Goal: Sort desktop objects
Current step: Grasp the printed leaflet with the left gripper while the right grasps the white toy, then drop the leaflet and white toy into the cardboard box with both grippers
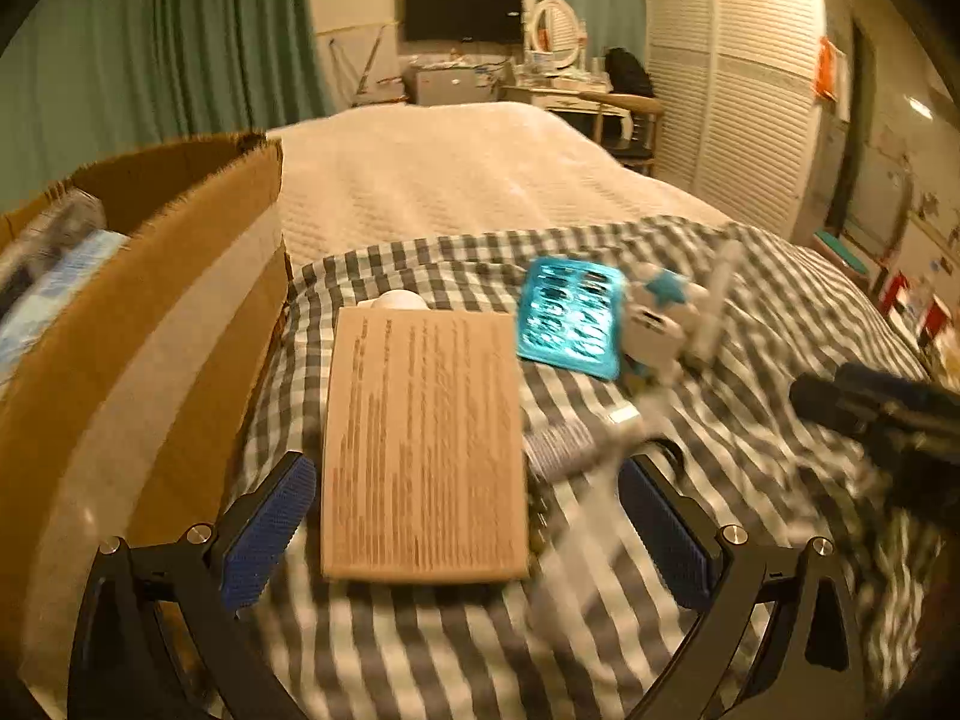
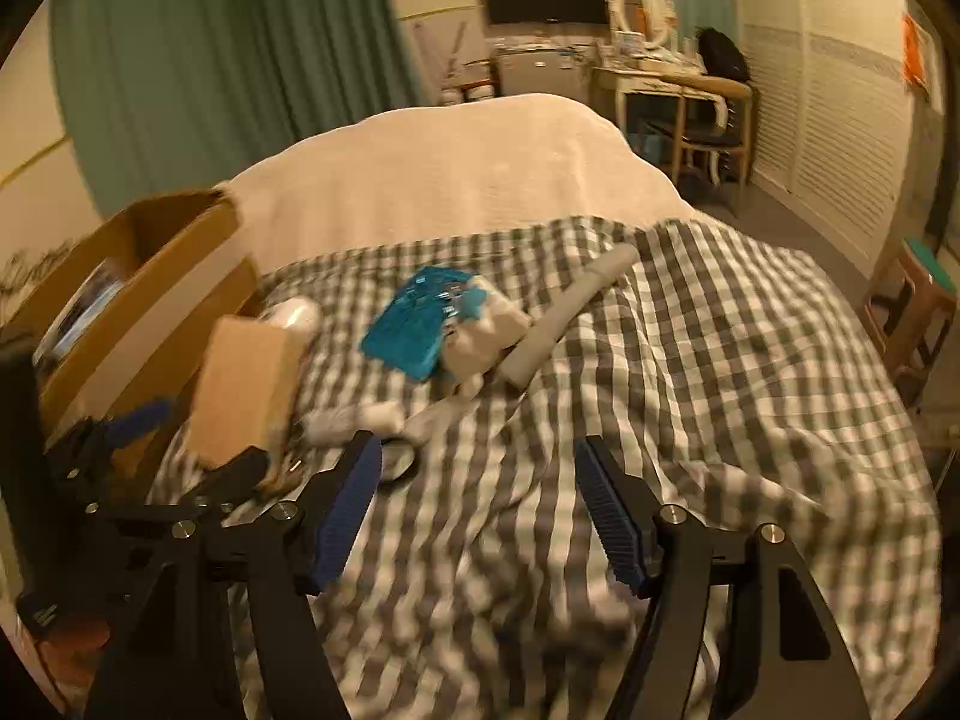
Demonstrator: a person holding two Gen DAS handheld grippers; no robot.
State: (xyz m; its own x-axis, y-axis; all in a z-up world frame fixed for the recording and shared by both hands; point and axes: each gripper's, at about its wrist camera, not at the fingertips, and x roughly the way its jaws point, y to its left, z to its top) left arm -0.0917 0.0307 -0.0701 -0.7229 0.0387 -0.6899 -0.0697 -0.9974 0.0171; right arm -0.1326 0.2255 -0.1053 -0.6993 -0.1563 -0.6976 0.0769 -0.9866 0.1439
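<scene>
Left tongs [image 1: 465,534] wide, brown flat box [image 1: 423,444] between the pads, contact unclear. Right tongs [image 2: 477,510] wide, empty, over checked bedcover [image 2: 690,360]. Blue blister pack [image 2: 414,324] lies mid-bed, cardboard carton [image 1: 150,330] far left.

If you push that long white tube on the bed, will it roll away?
Probably a little: the long white tube looks round and smooth. But it lies on the rumpled checked blanket, whose soft folds would likely stop it soon. It looks light, too.
</scene>
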